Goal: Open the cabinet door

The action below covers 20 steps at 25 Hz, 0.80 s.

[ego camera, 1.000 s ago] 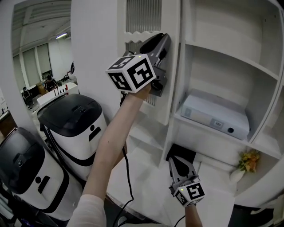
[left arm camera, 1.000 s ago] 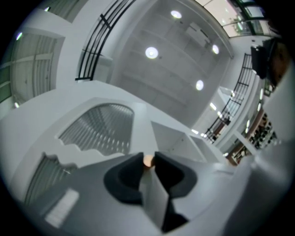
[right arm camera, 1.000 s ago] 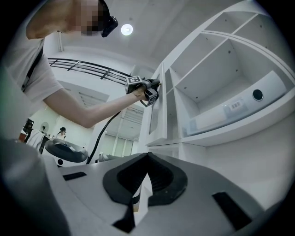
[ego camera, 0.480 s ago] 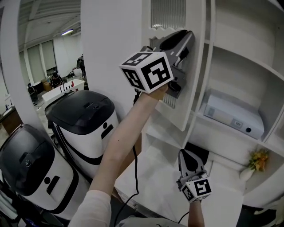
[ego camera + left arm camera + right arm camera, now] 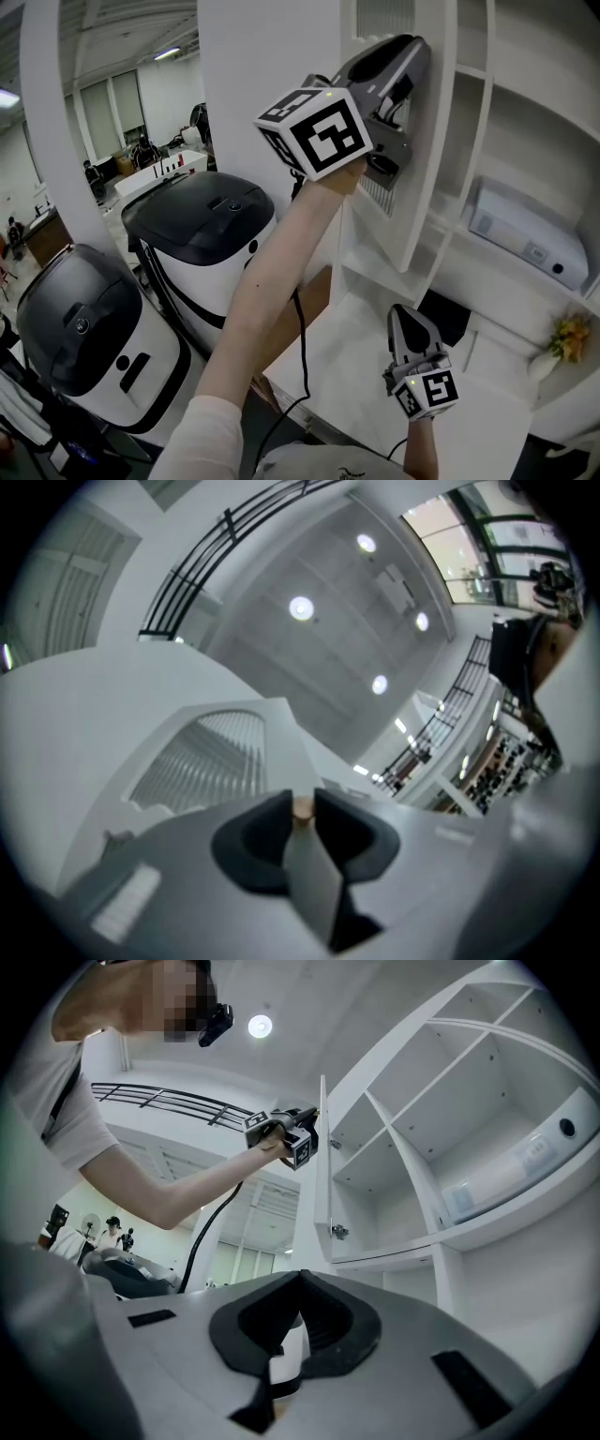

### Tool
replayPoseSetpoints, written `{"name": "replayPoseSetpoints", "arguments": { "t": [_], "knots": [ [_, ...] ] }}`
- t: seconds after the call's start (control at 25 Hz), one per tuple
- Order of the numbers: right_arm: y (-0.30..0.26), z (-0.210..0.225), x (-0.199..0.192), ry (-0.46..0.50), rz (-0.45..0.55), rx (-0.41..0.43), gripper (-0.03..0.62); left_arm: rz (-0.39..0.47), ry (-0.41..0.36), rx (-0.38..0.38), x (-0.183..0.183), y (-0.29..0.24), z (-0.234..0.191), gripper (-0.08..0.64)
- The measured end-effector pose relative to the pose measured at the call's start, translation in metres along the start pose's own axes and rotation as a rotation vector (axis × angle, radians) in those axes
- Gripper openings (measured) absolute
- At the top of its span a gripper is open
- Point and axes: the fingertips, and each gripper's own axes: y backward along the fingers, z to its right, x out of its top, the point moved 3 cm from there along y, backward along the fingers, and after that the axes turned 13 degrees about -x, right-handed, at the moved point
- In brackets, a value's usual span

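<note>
The white cabinet door [image 5: 433,187] with a ribbed glass panel [image 5: 202,761] stands swung out from the shelf unit, nearly edge-on in the head view. My left gripper [image 5: 414,49] is raised high and shut on the door: its thin edge [image 5: 314,892] runs between the jaws, and a small tan knob [image 5: 302,808] sits at the tips. The right gripper view shows that door [image 5: 322,1176] open, with my left gripper [image 5: 309,1115] at its top corner. My right gripper [image 5: 410,315] hangs low in front of the counter, its jaws [image 5: 300,1279] together and holding nothing.
A white box device [image 5: 530,234] lies on an open shelf, and a small vase of flowers [image 5: 562,342] stands at the lower right. Two black-and-white machines [image 5: 202,244] [image 5: 80,328] stand at the left. A black cable [image 5: 300,347] hangs under my left arm above the white counter [image 5: 347,375].
The door has swung further out with my left gripper on it, so more of the shelves show behind it. My right gripper has drifted slightly right and lower in view.
</note>
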Motion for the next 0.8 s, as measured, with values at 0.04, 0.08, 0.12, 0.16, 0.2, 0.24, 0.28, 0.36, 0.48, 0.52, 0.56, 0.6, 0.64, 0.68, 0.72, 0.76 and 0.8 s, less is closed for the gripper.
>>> {"name": "replayPoseSetpoints", "arguments": {
  "t": [0.04,0.08,0.12,0.16,0.2,0.24,0.28,0.36,0.48,0.52,0.56,0.6,0.64,0.68,0.72,0.76,0.8],
  "knots": [
    [0.000,-0.002,0.000,0.002,-0.001,0.007,0.000,0.012,0.002,-0.001,0.003,0.003,0.000,0.077],
    [0.000,-0.002,-0.001,0.001,-0.001,0.012,0.000,0.018,0.001,-0.001,0.005,0.005,0.001,0.077],
    [0.000,-0.002,0.000,-0.003,0.000,0.015,0.000,0.020,-0.005,-0.001,0.007,0.007,0.001,0.077],
    [0.000,-0.002,0.000,-0.009,0.003,0.017,0.000,0.020,-0.012,-0.001,0.008,0.008,0.001,0.077],
    [-0.001,-0.001,0.001,-0.015,0.006,0.021,0.000,0.021,-0.020,-0.001,0.009,0.009,0.002,0.078],
    [-0.002,-0.001,0.001,-0.018,0.008,0.027,0.000,0.024,-0.025,0.000,0.010,0.010,0.002,0.078],
    [-0.003,-0.001,0.001,-0.019,0.009,0.033,0.000,0.032,-0.027,0.002,0.012,0.013,0.002,0.078],
    [-0.005,-0.003,0.000,-0.019,0.009,0.047,0.000,0.050,-0.027,0.011,0.017,0.020,0.001,0.078],
    [-0.009,-0.007,-0.003,-0.020,0.004,0.072,0.000,0.073,-0.029,0.014,0.027,0.032,0.001,0.080],
    [-0.010,-0.010,-0.004,-0.020,0.003,0.081,0.000,0.077,-0.029,0.013,0.030,0.035,0.001,0.080],
    [-0.011,-0.012,-0.004,-0.020,0.002,0.090,0.000,0.083,-0.028,0.013,0.033,0.039,0.000,0.080],
    [-0.013,-0.013,-0.005,-0.021,0.001,0.099,0.000,0.093,-0.027,0.014,0.036,0.043,0.000,0.081],
    [-0.014,-0.015,-0.005,-0.022,0.001,0.106,0.000,0.105,-0.026,0.015,0.039,0.046,-0.001,0.081],
    [-0.016,-0.016,-0.005,-0.023,0.003,0.113,0.000,0.117,-0.024,0.015,0.042,0.050,-0.001,0.081],
    [-0.018,-0.017,-0.005,-0.025,0.005,0.121,0.000,0.124,-0.022,0.013,0.044,0.053,-0.002,0.083],
    [-0.020,-0.019,-0.006,-0.028,0.006,0.129,0.000,0.126,-0.020,0.013,0.046,0.056,-0.003,0.083],
    [-0.022,-0.021,-0.006,-0.030,0.008,0.139,0.000,0.124,-0.020,0.014,0.048,0.059,-0.004,0.083]
  ]
}}
